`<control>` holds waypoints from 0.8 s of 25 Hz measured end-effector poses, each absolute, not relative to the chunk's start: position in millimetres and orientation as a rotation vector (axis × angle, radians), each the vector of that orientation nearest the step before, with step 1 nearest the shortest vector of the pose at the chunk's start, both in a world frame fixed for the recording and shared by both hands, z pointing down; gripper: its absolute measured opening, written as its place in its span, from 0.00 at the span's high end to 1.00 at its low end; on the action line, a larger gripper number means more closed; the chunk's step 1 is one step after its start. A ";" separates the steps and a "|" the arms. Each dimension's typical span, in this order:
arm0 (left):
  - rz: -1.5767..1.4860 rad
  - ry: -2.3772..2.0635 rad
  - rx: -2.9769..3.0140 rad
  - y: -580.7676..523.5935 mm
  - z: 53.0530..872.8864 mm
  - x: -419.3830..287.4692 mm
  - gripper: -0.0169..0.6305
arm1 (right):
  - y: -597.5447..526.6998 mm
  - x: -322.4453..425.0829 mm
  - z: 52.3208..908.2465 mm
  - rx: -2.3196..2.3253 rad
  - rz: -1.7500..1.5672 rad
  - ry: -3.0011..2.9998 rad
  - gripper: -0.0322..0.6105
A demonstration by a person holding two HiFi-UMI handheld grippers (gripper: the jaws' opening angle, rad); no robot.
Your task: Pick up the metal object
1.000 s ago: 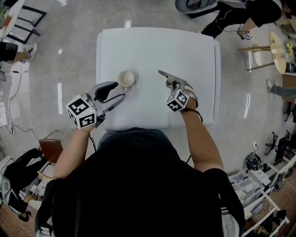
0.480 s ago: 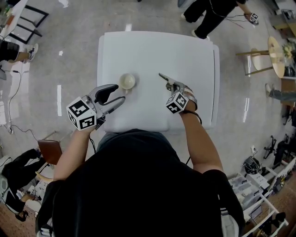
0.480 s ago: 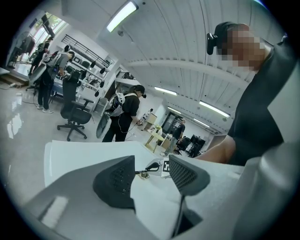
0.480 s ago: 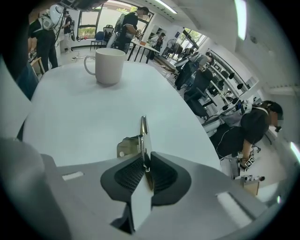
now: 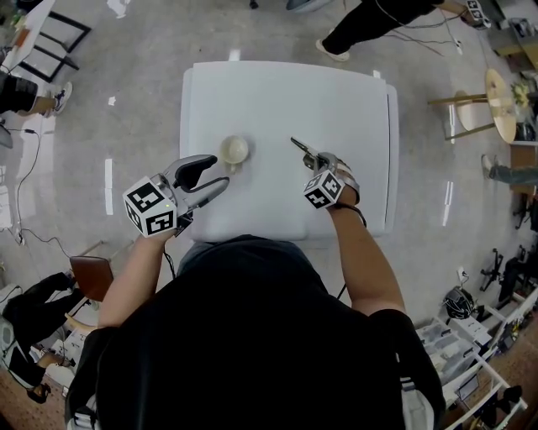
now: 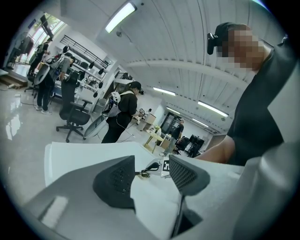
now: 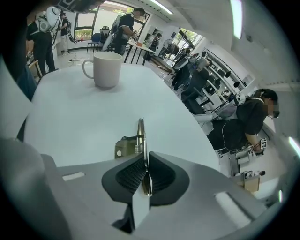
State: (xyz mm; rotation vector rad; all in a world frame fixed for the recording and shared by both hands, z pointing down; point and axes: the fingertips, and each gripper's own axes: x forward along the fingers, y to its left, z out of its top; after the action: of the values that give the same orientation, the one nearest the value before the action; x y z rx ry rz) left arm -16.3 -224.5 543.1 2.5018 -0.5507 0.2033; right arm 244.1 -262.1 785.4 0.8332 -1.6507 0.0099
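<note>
Over a white rectangular table (image 5: 277, 92) in a busy workshop, the right gripper (image 5: 313, 158) had just been closing its jaws, and they stood clamped together on the thin silver metal object with a small spring (image 5: 301, 149). In the right gripper view, the ribbed black pads (image 7: 133, 176) pinched the blade-like strip (image 7: 139, 136) edge-on, its far end pointing out across the tabletop. Whether it was clear of the surface could not be told. The only print in view was the black-and-white square markers (image 5: 151, 206) on each gripper's cube.

The left gripper (image 5: 217, 172) hung over the table's near left edge, jaws well apart with nothing between them. A cream ceramic mug with a handle (image 5: 234, 149) stood upright just beyond its tips and well apart from the metal object. Nothing lay between the mug and the right gripper. A person in dark clothes (image 5: 370, 25) walked past the table's far side, and a black office chair (image 6: 72, 117) stood on the glossy floor.
</note>
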 end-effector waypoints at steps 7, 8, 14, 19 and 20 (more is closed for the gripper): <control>0.200 -0.527 2.509 -224.4 541.3 -17.0 0.63 | -258.3 243.0 777.5 0.872 0.020 -1.655 0.90; 0.202 -0.523 2.510 -224.0 540.4 -16.5 0.63 | -257.5 243.3 776.3 0.876 0.022 -1.655 0.90; 0.205 -0.503 2.528 -221.0 537.8 -18.0 0.63 | -253.8 243.6 770.1 0.906 0.034 -1.652 0.90; 0.204 -0.500 2.542 -220.1 535.4 -21.6 0.63 | -247.9 244.8 765.4 0.925 0.049 -1.650 0.90; 0.204 -0.497 2.544 -219.7 534.6 -22.5 0.63 | -246.5 244.7 764.3 0.929 0.053 -1.648 0.90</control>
State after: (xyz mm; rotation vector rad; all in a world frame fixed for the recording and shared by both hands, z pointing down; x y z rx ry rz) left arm -22.5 -219.7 534.6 2.5442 -0.4972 0.2040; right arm 244.7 -246.5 764.3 0.9294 -1.6485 0.0530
